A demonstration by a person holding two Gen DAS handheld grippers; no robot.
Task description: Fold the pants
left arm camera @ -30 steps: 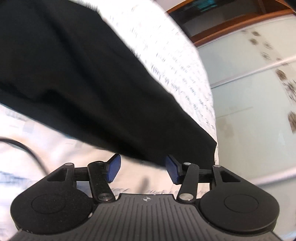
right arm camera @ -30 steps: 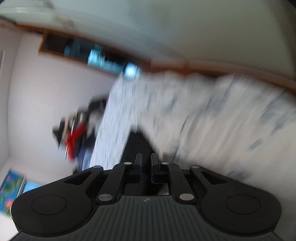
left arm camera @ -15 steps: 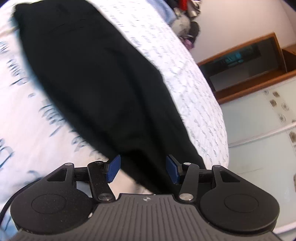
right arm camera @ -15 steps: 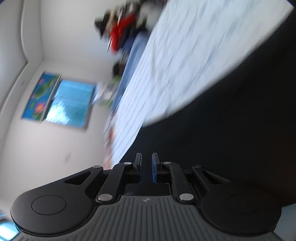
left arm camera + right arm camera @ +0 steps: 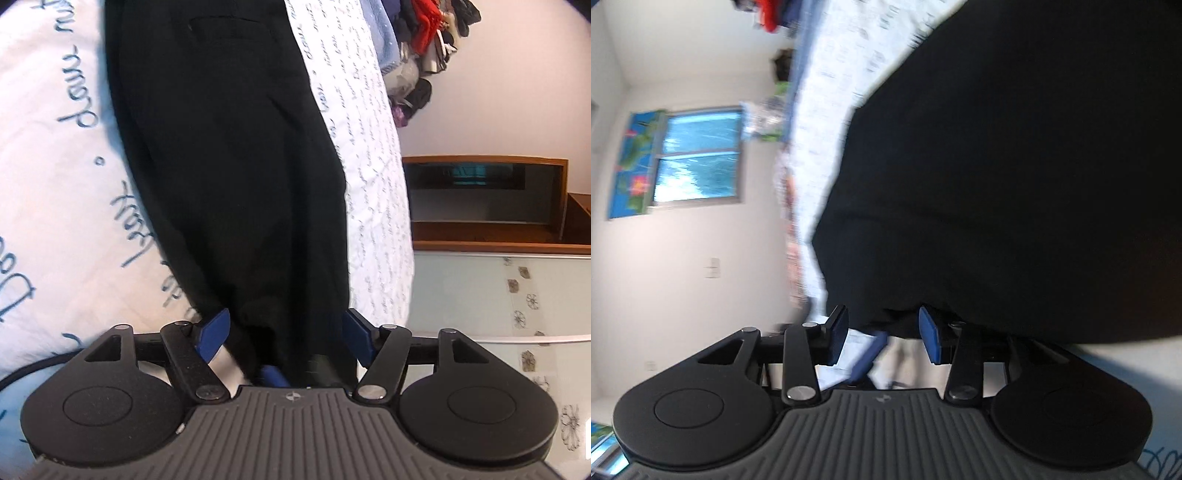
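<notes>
a: left wrist view. black pants (image 5: 229,155) run from the top centre of the frame down to the bottom centre, laid on a white sheet (image 5: 55,177) printed with blue handwriting. a back pocket seam shows near the top centre.
b: left gripper (image 5: 284,332)?
a: jaws spread wide, blue pads either side of the narrow end of the pants. the cloth lies between them, neither pad pressing on it.
b: background?
a: wooden shelf unit (image 5: 487,199) at centre right, heap of clothes (image 5: 424,44) at upper right.
b: right wrist view?
a: blurred. pants (image 5: 1015,166) fill the centre and right of the frame, sheet (image 5: 827,92) in a strip at upper centre. right gripper (image 5: 882,328) jaws apart, released, at the cloth's lower edge; whether a pad touches it, cannot tell. window (image 5: 698,158) at centre left.
</notes>
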